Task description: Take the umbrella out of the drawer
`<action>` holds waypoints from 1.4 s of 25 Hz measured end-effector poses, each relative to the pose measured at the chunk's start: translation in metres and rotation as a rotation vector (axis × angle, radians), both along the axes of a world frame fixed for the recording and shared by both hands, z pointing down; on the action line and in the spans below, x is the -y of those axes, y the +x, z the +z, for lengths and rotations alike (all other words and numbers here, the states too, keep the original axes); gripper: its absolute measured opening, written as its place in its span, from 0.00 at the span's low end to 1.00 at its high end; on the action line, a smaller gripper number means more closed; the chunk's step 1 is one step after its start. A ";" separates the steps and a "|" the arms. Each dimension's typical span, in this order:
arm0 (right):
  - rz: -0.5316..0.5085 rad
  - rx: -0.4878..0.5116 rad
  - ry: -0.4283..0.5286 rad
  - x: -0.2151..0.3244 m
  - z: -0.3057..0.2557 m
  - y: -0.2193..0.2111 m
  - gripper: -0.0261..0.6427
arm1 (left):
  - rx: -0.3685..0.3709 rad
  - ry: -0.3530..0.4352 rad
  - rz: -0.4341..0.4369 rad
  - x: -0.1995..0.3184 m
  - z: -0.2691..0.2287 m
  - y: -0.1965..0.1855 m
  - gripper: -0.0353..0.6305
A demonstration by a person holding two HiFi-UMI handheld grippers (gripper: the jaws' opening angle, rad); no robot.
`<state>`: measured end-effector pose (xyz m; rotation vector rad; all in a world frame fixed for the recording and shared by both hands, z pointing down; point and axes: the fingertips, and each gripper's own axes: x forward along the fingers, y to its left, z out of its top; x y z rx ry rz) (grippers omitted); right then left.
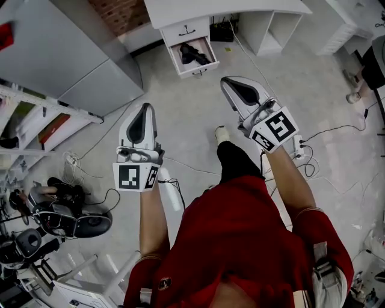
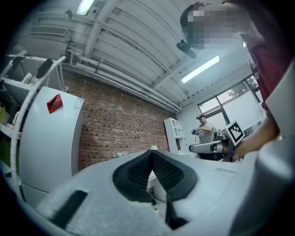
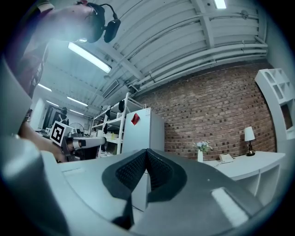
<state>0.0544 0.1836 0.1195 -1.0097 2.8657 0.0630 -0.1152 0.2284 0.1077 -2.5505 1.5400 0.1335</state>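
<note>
A white drawer [image 1: 180, 67] stands pulled open under the white desk [image 1: 228, 11] at the far end of the floor. A black folded umbrella [image 1: 194, 54] lies inside it. In the head view my left gripper [image 1: 146, 108] and right gripper [image 1: 227, 82] are both held out over the floor, short of the drawer, and point toward it. The right one is nearer to it. The left gripper [image 2: 151, 155] has its dark pads pressed together with nothing between them. My right gripper [image 3: 146, 154] is shut and empty in the same way.
A grey cabinet [image 1: 78, 54] stands at the left, with a white rack [image 1: 36, 120] and black gear [image 1: 66, 210] beside it. Cables [image 1: 186, 165] and a power strip [image 1: 301, 147] lie on the floor. White shelving [image 1: 274, 30] adjoins the desk. Another person [image 2: 205, 130] stands far off.
</note>
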 end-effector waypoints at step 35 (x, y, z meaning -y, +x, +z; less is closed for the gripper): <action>-0.036 -0.212 -0.123 0.436 0.152 -0.041 0.06 | 0.074 -0.096 -0.083 0.414 0.113 -0.036 0.06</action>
